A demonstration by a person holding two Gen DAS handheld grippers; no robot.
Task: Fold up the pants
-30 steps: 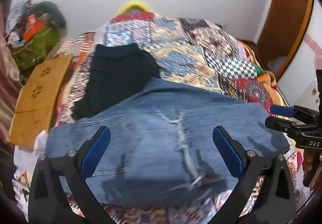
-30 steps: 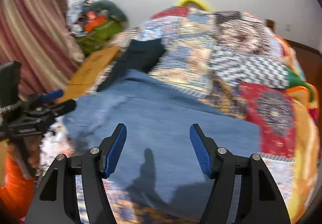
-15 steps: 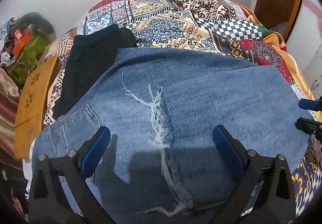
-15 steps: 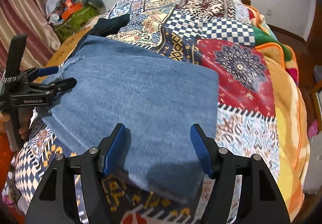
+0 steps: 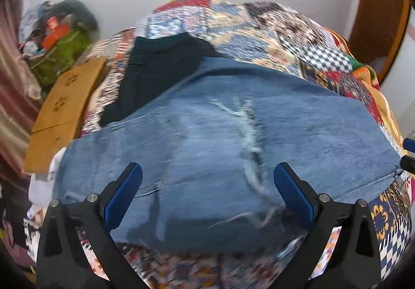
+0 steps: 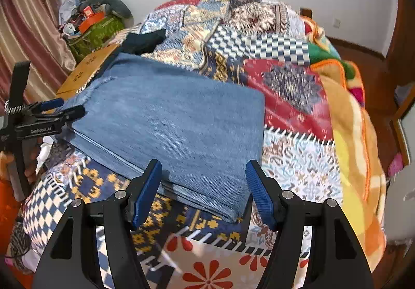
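Blue jeans (image 5: 233, 154) lie folded in flat layers on a patchwork bedspread (image 6: 298, 154); a frayed hem (image 5: 249, 133) runs across the top layer. In the right wrist view the jeans (image 6: 176, 128) form a neat rectangle with stacked edges toward me. My left gripper (image 5: 207, 190) is open and empty, just above the near edge of the jeans. My right gripper (image 6: 203, 190) is open and empty at the jeans' near corner. The left gripper also shows in the right wrist view (image 6: 59, 110), at the jeans' left edge.
A dark folded garment (image 5: 155, 73) lies behind the jeans. A cardboard box (image 5: 62, 107) and a pile of bags (image 5: 59, 40) stand left of the bed. An orange blanket (image 6: 358, 133) drapes the right side. A white wall is behind.
Both grippers have pulled back and lifted a little from the jeans, so more of the bed and wall shows. The jeans stay folded and still. Both grippers stay open.
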